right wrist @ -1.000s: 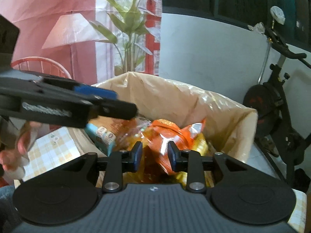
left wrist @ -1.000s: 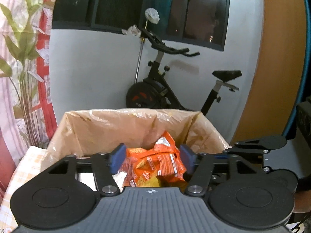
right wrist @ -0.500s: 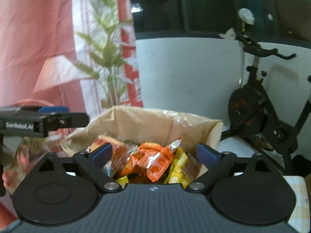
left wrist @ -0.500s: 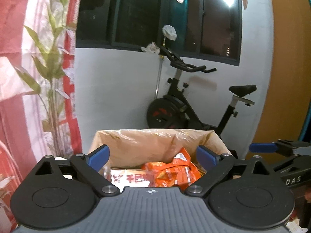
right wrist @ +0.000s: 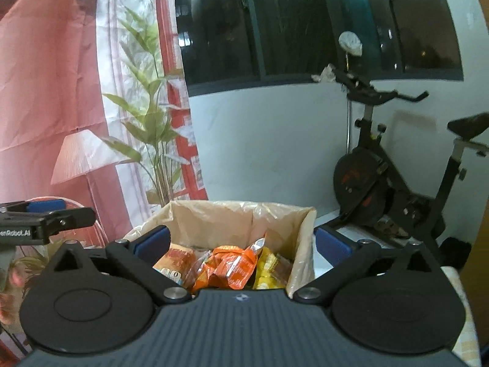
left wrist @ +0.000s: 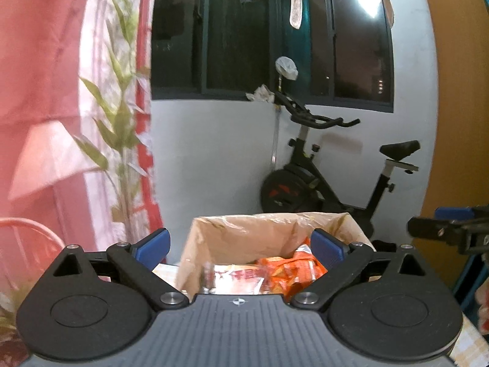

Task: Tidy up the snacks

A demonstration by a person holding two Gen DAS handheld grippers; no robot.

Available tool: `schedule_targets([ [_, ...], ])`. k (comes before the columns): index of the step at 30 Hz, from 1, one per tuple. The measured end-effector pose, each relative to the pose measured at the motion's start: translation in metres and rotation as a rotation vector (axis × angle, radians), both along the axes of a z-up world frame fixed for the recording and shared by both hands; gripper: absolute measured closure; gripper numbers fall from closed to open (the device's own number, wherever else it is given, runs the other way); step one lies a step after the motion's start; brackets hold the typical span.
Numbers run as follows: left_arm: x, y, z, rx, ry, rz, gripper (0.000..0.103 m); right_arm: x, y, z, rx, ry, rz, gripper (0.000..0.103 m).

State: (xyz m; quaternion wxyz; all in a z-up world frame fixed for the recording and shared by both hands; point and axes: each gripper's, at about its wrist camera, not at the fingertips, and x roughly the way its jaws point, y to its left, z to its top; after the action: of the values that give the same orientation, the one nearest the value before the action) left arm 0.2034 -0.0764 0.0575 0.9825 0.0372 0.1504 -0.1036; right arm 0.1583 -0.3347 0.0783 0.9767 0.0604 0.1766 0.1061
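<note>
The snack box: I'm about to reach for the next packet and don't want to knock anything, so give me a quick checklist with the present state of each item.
1. Left gripper open and holding nothing: ok.
2. Right gripper open and holding nothing: ok.
3. Lined box upright, mouth open: ok.
4. Orange packet and yellow packet lying inside the box: ok.
5. Room left in the box: cannot tell, its bottom is hidden.
6. Next snack to pick in view: not ok, none shows outside the box.

Dim indoor light, fisheye-warped edges
</note>
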Motion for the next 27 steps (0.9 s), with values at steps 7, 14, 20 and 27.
schedule_targets([
  [7,-0.035,-0.001,0.017,-0.006,-0.050,0.039,0.004,-0.026,0.008,0.018,0.000,-0.042,-0.012,0.000],
  [14,-0.049,-0.001,0.022,-0.026,-0.075,0.042,0.004,-0.040,0.017,0.020,-0.010,-0.019,-0.019,0.000],
  [20,-0.048,0.001,0.019,-0.034,-0.062,0.044,0.004,-0.046,0.023,0.017,-0.002,-0.014,-0.005,0.000],
  [27,-0.048,0.001,0.016,-0.035,-0.054,0.051,0.004,-0.045,0.023,0.016,-0.005,-0.013,-0.008,0.000],
])
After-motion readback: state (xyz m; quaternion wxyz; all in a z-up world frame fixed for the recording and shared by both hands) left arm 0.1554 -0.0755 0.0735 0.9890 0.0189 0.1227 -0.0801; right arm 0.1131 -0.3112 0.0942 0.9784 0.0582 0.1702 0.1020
